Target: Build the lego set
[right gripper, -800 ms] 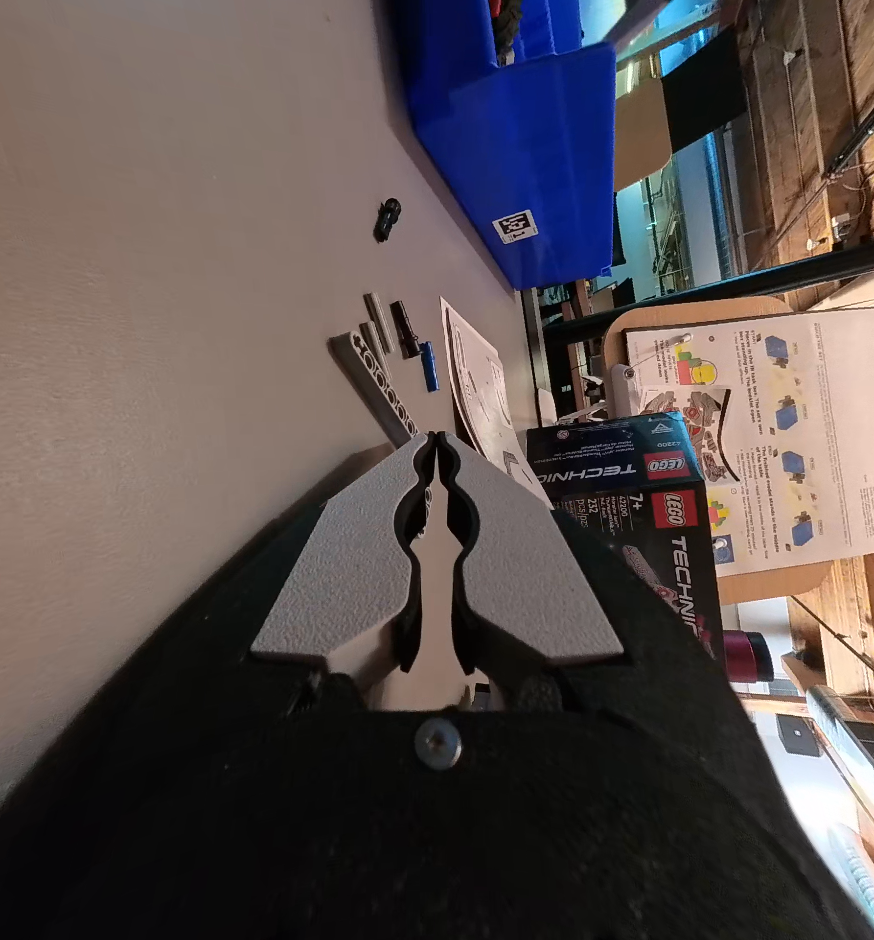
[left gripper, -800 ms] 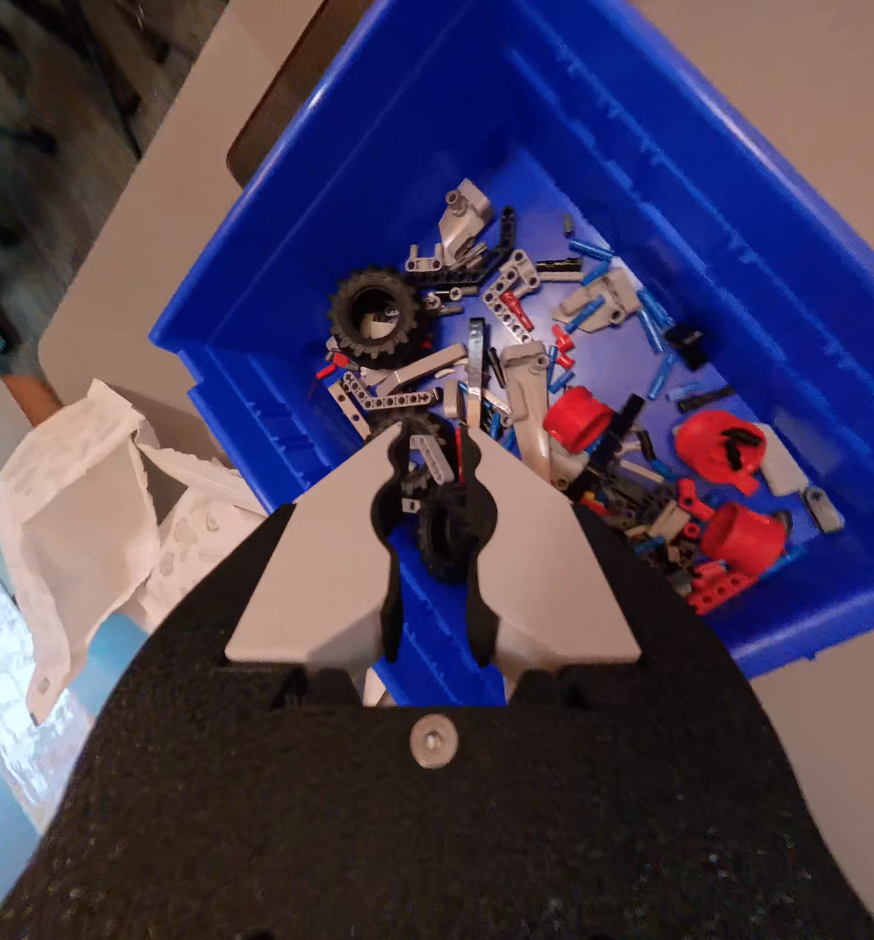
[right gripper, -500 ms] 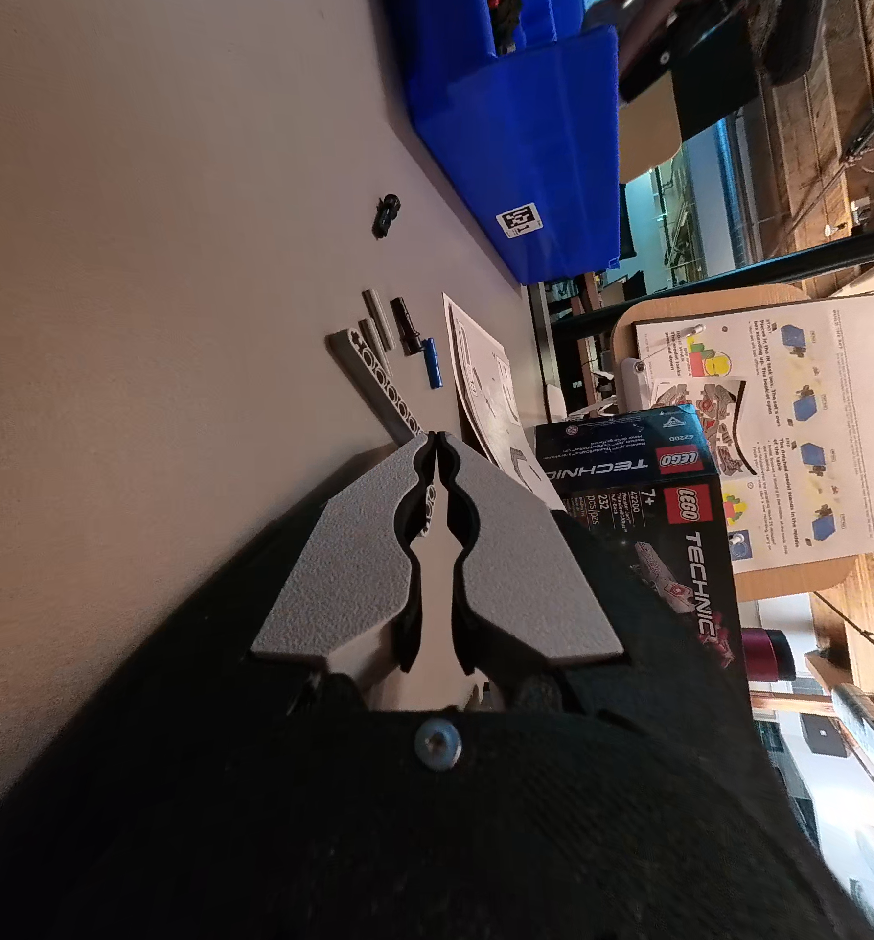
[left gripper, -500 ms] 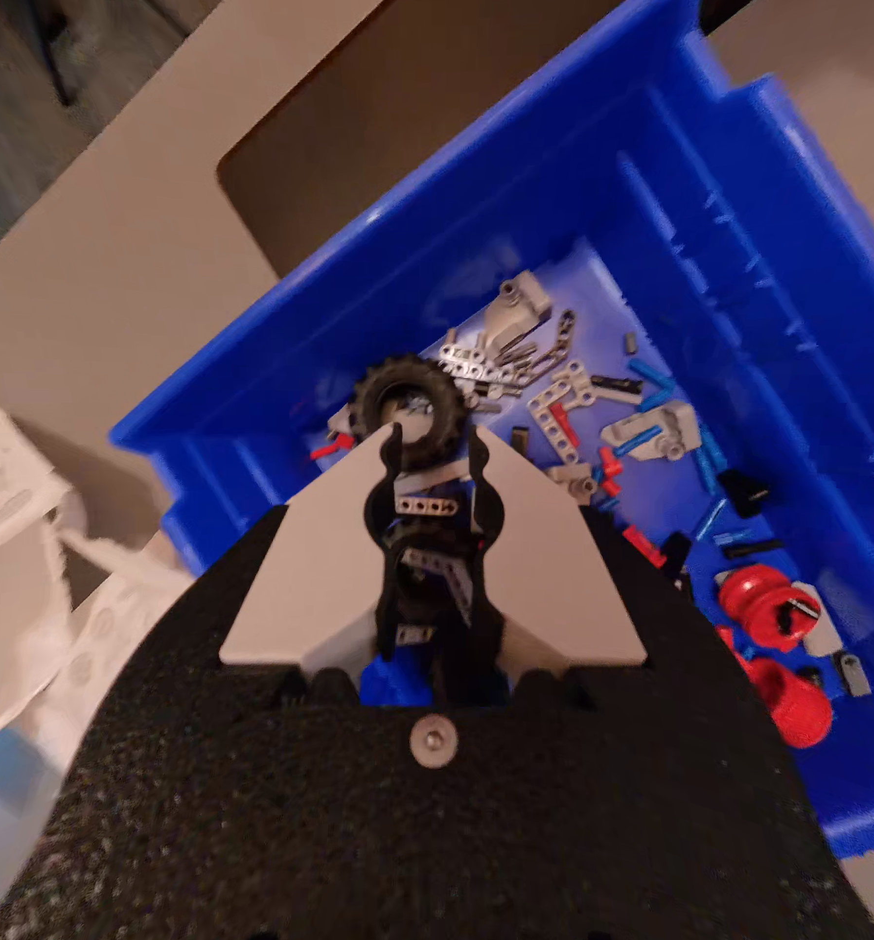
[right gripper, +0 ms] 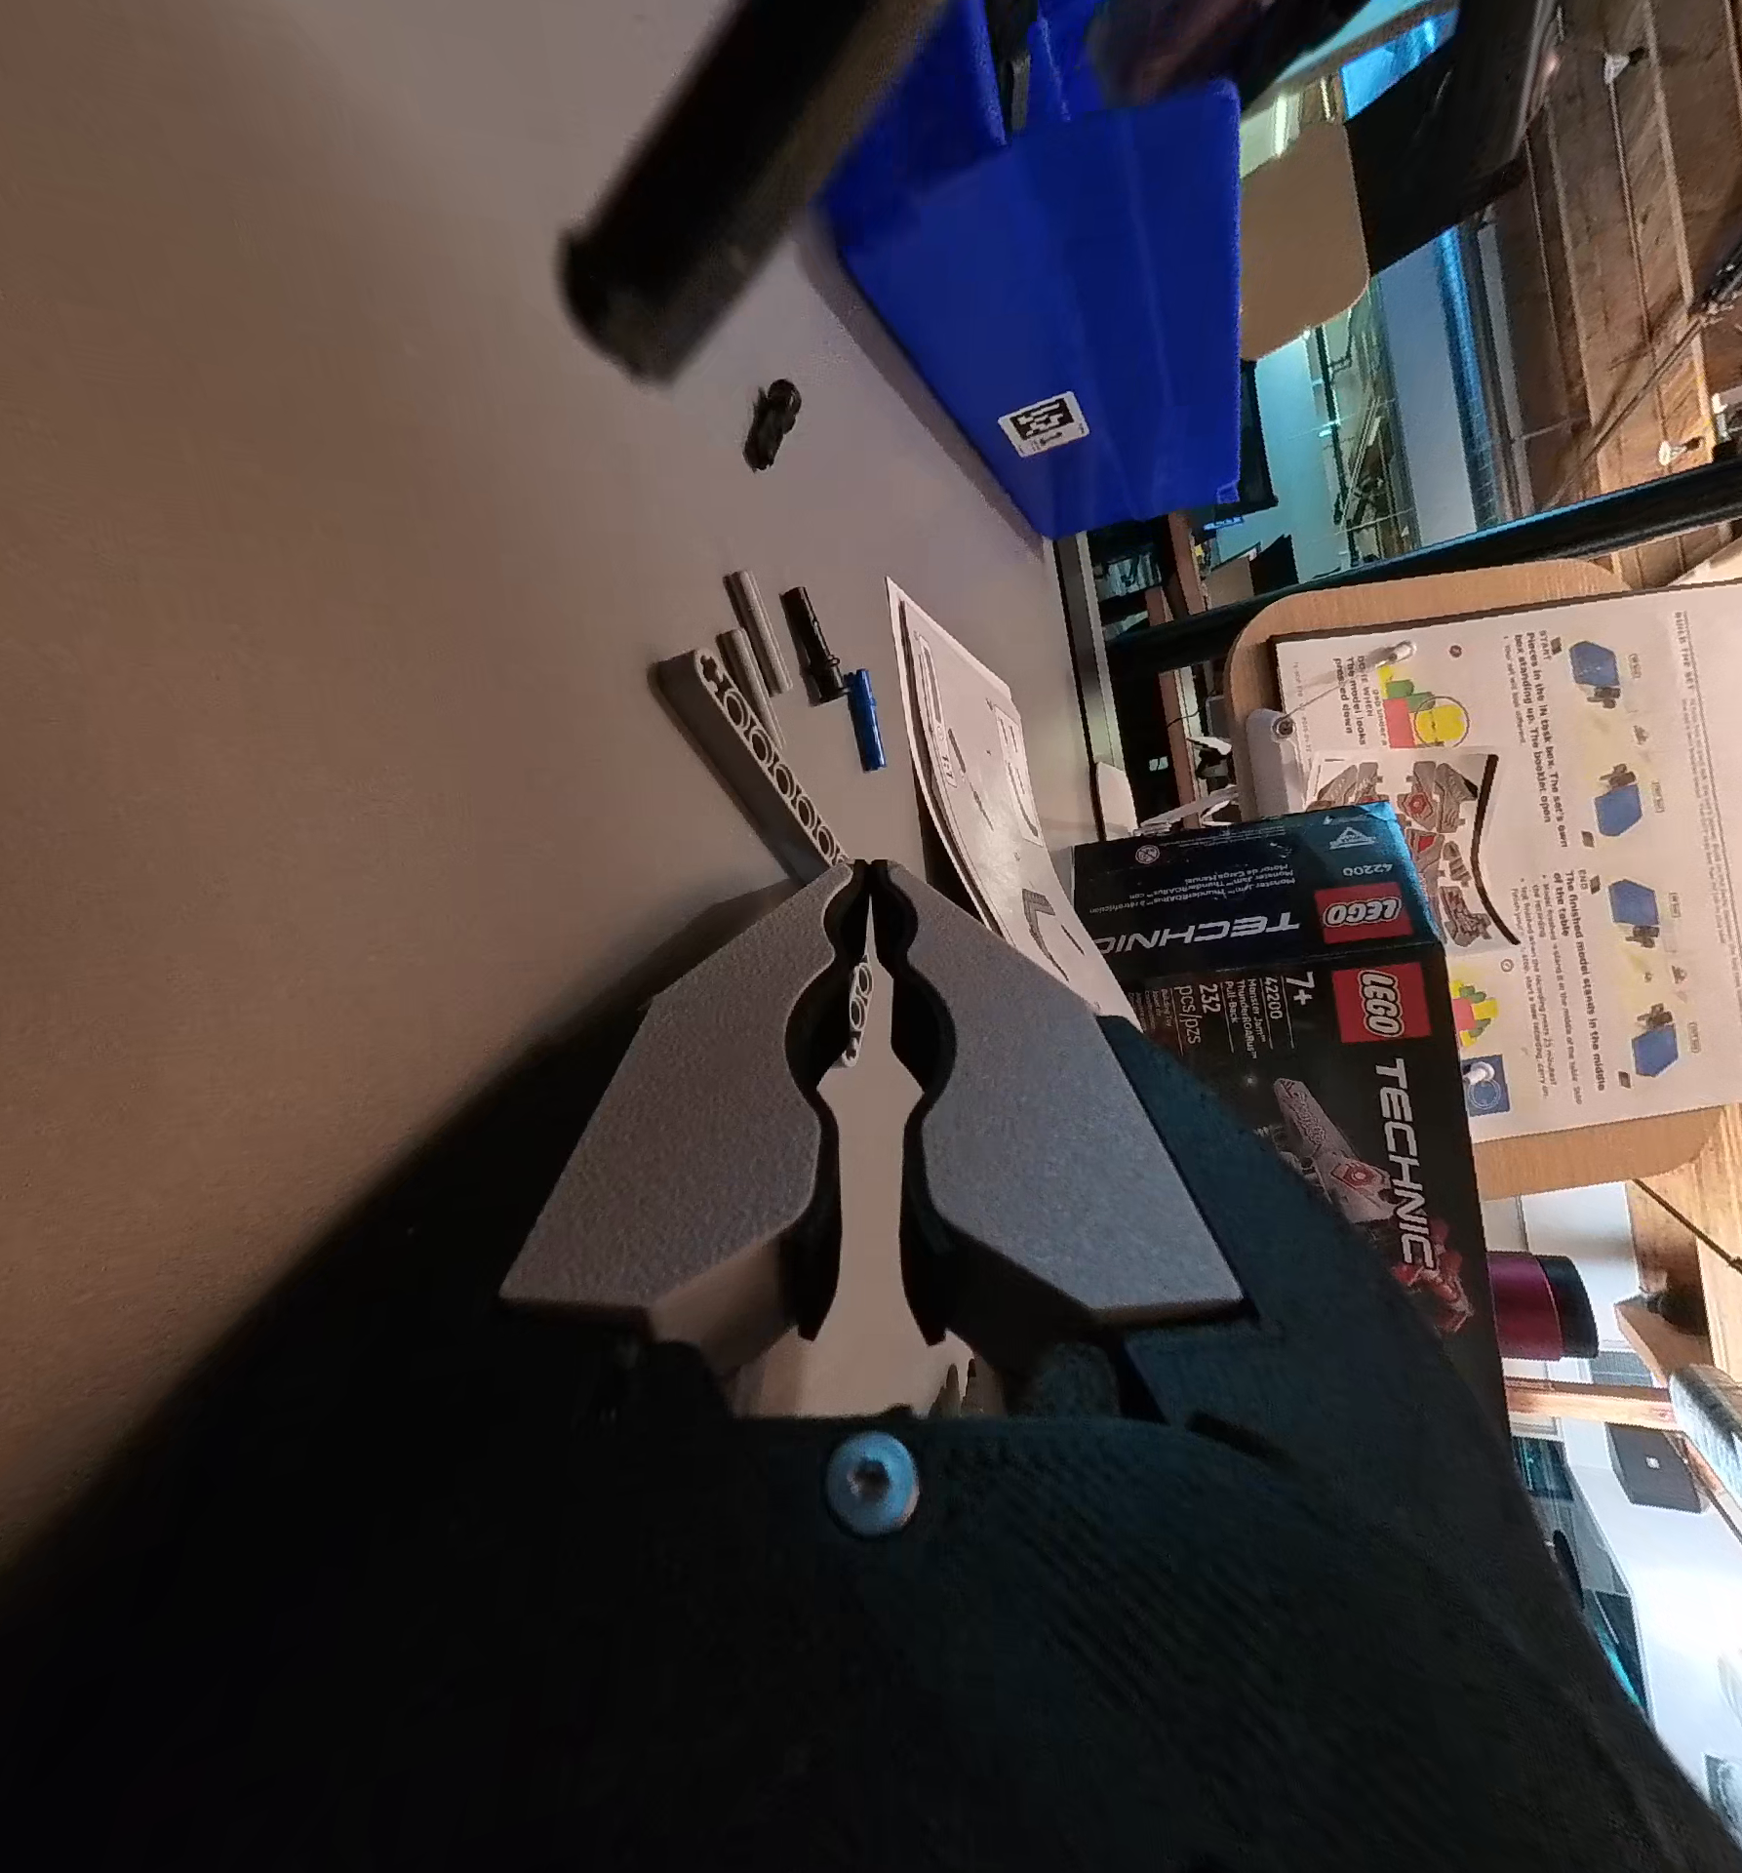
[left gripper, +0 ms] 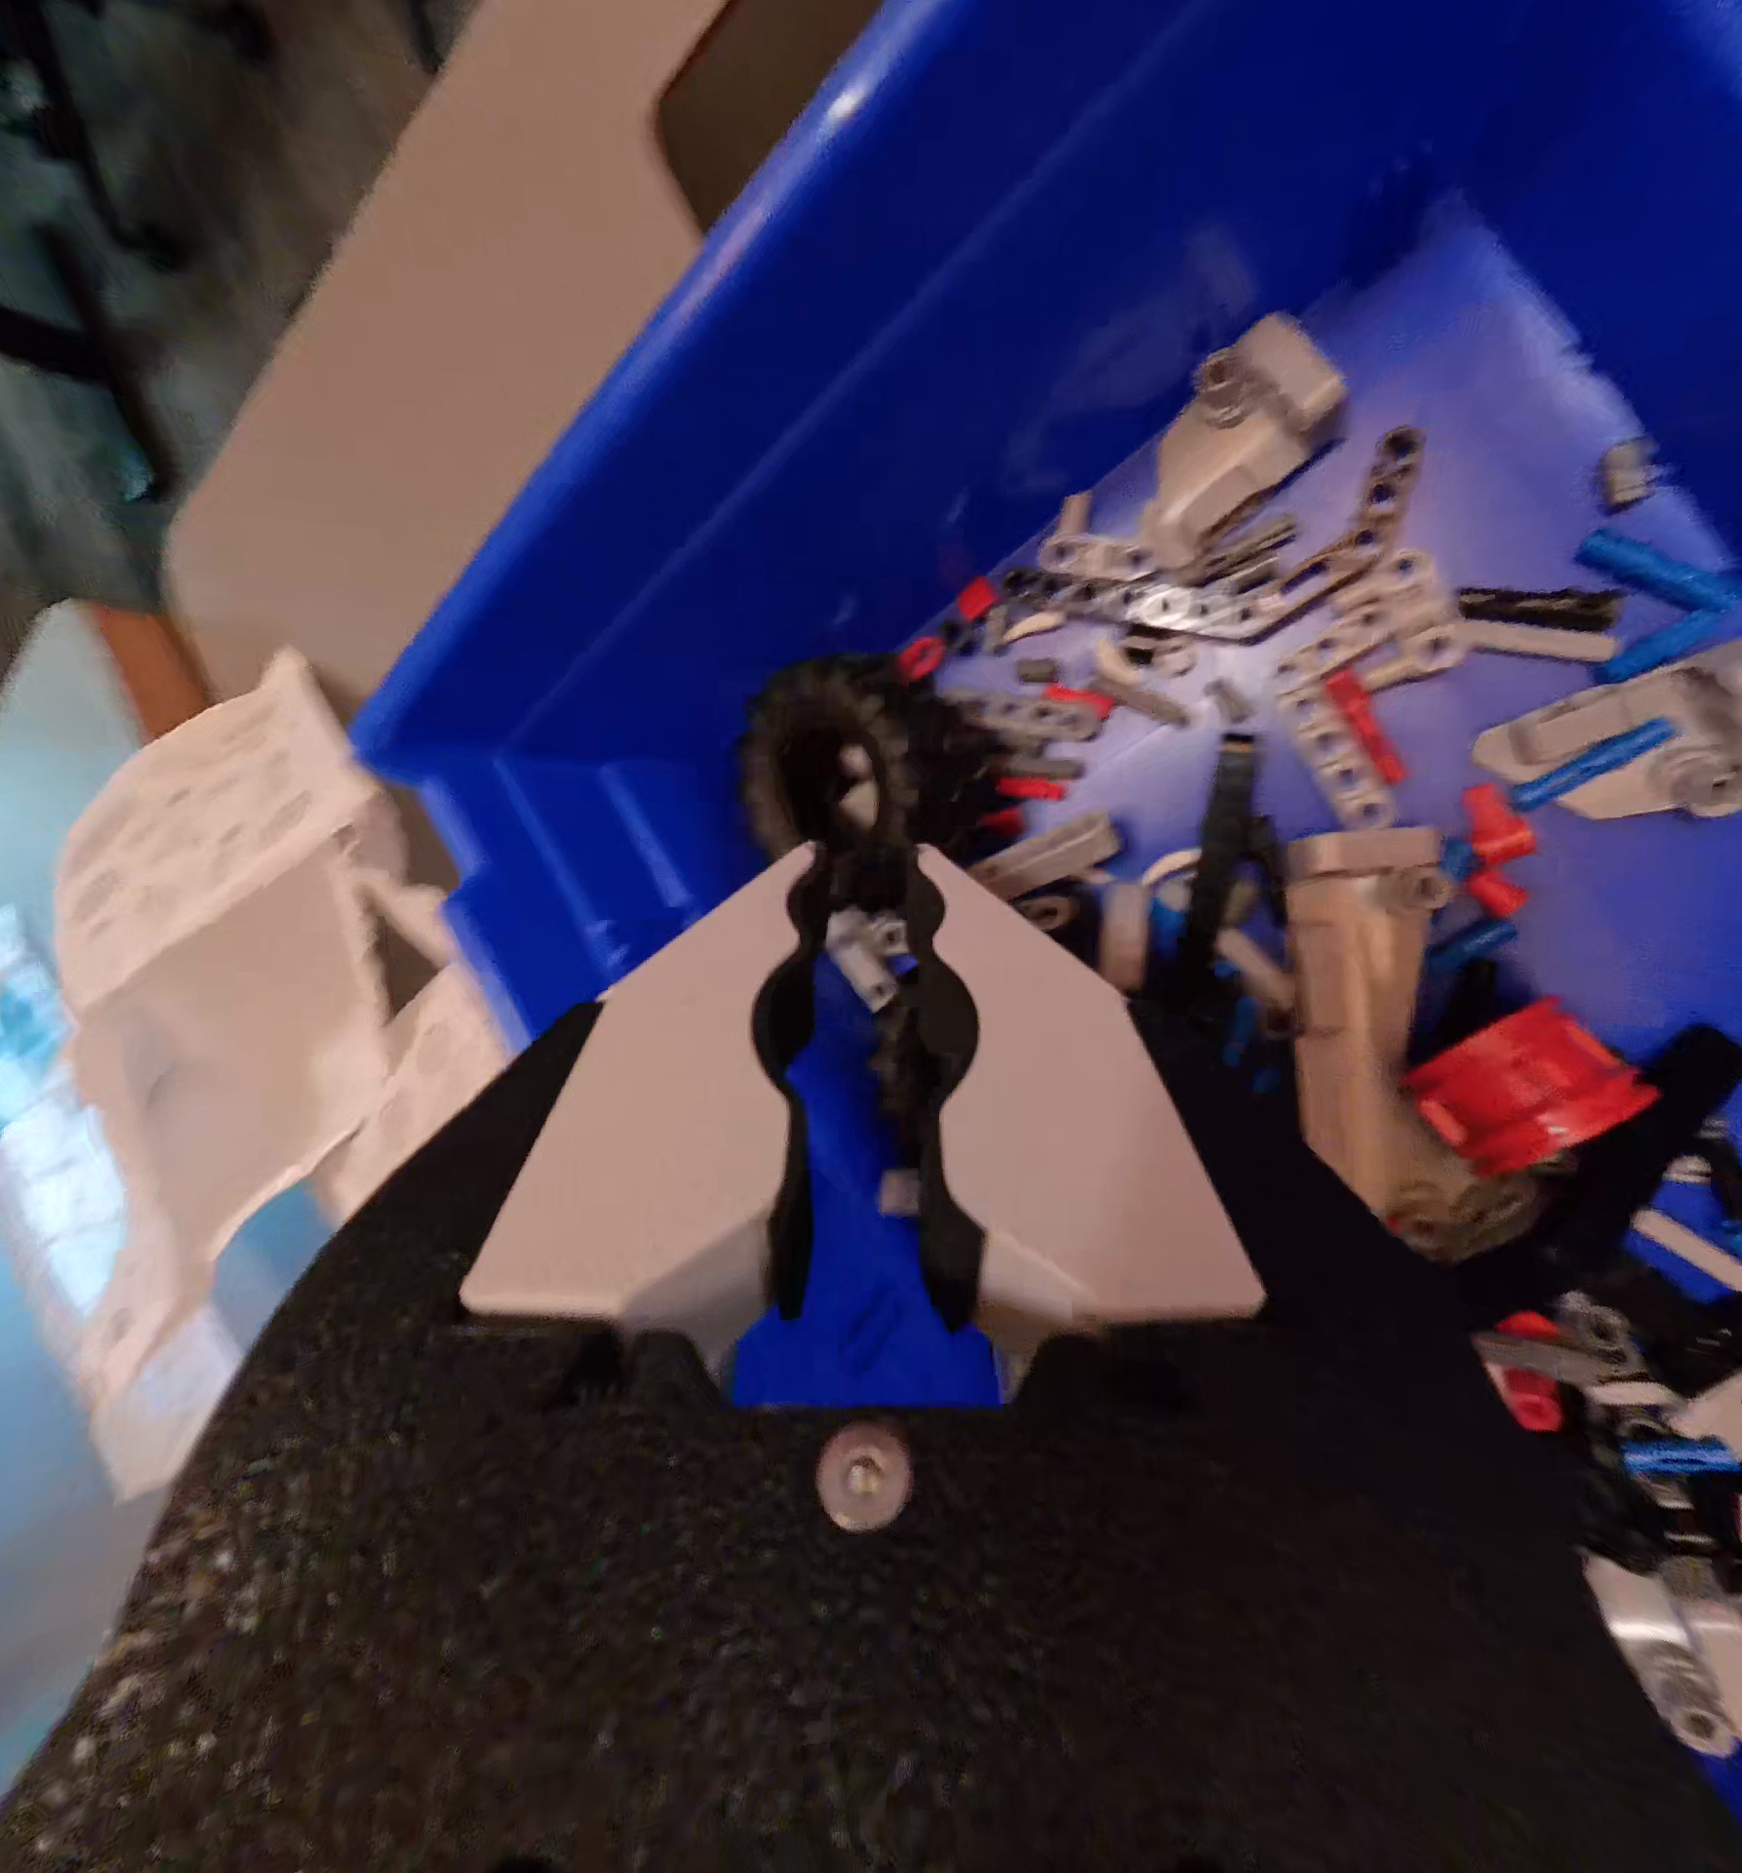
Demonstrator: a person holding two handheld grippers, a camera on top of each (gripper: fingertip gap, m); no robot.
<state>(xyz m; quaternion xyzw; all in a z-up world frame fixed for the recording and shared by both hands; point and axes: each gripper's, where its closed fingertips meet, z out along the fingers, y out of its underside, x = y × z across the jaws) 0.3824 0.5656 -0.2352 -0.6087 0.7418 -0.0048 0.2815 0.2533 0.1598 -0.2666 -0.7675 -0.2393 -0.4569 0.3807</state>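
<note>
Your left gripper (left gripper: 862,872) hung over the blue bin (left gripper: 948,334) of loose lego pieces, its fingers slightly spread with nothing pinched, the tips in front of a black tyre (left gripper: 826,750). A red cup-shaped piece (left gripper: 1516,1095) lay further right among grey beams. Your right gripper (right gripper: 869,880) had its fingers pressed together at the tips beside a long grey beam (right gripper: 745,760) lying on the bench (right gripper: 289,608), near a blue pin (right gripper: 865,722), a black pin (right gripper: 812,639), the instruction sheet (right gripper: 968,770) and the set's box (right gripper: 1293,973).

On the table: 1 blue bin (right gripper: 1080,304), 1 black set box (right gripper: 1333,1054), 1 booklet (right gripper: 968,780), 1 long grey beam (right gripper: 745,750).
</note>
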